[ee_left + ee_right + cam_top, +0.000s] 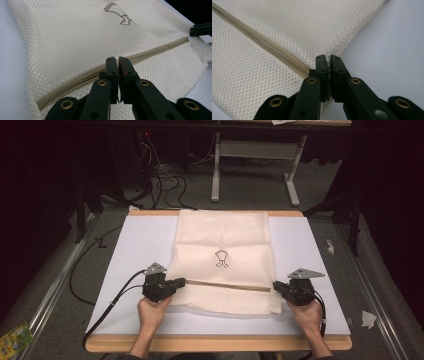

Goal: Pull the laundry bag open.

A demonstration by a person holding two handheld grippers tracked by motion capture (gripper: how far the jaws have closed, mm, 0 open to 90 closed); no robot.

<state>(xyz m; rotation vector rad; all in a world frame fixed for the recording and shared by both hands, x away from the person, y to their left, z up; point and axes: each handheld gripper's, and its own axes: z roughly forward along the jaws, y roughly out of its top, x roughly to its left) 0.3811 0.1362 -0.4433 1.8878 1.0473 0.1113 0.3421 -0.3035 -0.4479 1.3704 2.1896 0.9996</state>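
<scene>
Pinching both ends of a zip line: my left gripper [181, 281] and right gripper [275, 285] sit at opposite sides of a cream mesh laundry bag [223, 251] spread flat on a white table mat [140, 245], seen from the high view.

L jaws are closed right down, w/ barely a slit between the pads; in the left gripper view [117, 60] they are clamped on the mesh at the bag's left edge, just by the beige zipper [100, 71], which runs diagonally away toward the far gripper tip [200, 29] at the upper right. Can't tell whether the pads hold the zip tape itself or only mesh beside it.

R jaws are likewise squeezed together; in the right gripper view [329, 58] they meet at the bag's right edge, where the zipper [274, 51] comes in from the upper left and ends at the pads. Fabric is caught between them.

The bag lies lengthwise down the mat's middle, its far end reaching the wooden table edge [285, 213]. A small dark outline logo [221, 258] sits near its centre, just beyond the zip. The near strip of mesh below the zip lies between my two hands [152, 312], approx. level w/ both grippers.
</scene>
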